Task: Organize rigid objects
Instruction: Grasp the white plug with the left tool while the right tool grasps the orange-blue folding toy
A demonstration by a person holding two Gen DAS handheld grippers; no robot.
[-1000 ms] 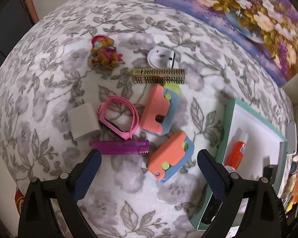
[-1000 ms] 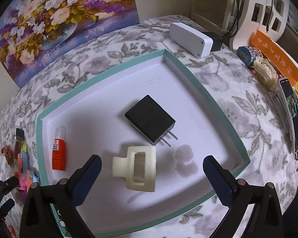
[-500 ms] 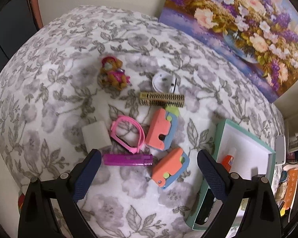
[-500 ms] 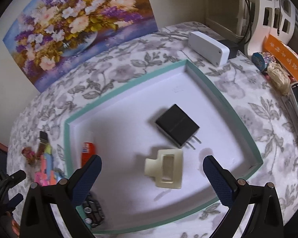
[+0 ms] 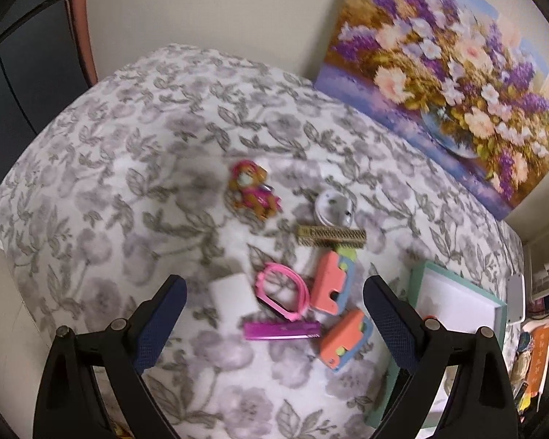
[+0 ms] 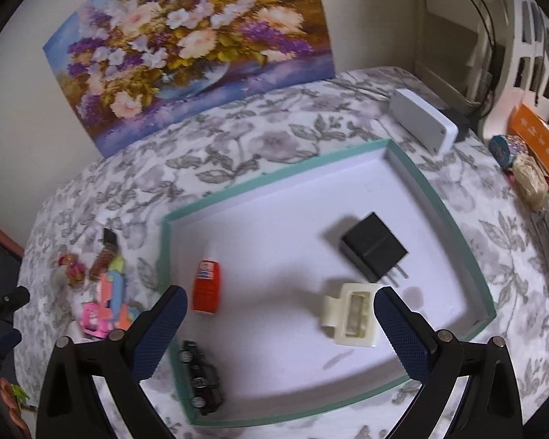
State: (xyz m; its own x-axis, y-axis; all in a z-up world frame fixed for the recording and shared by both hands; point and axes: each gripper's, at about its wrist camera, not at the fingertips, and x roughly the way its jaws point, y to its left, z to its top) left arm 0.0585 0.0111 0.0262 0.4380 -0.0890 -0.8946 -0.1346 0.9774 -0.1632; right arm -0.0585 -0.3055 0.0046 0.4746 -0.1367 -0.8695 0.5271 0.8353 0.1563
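Note:
On the flowered cloth lie a toy figure (image 5: 253,191), a white round case (image 5: 332,207), a gold comb (image 5: 331,236), two orange-and-blue toys (image 5: 330,282) (image 5: 344,333), a pink band (image 5: 283,289), a white block (image 5: 233,295) and a purple lighter (image 5: 282,330). My left gripper (image 5: 274,323) hovers open above them, holding nothing. The teal-rimmed white tray (image 6: 274,181) holds a red glue bottle (image 6: 206,285), a black plug adapter (image 6: 373,247), a cream clip (image 6: 353,314) and a small black car (image 6: 201,376). My right gripper (image 6: 278,329) hangs open over the tray, empty.
A flower painting (image 6: 186,44) leans on the wall behind the table. A white box (image 6: 422,124), tape roll (image 6: 505,148) and orange packet (image 6: 540,142) crowd the right side. The tray's corner (image 5: 457,289) shows right of the loose items. The other gripper's tip (image 6: 3,300) shows at far left.
Both grippers have risen and drawn back, so the objects look smaller. More of the table, wall and painting is in view. Nothing was picked up or moved.

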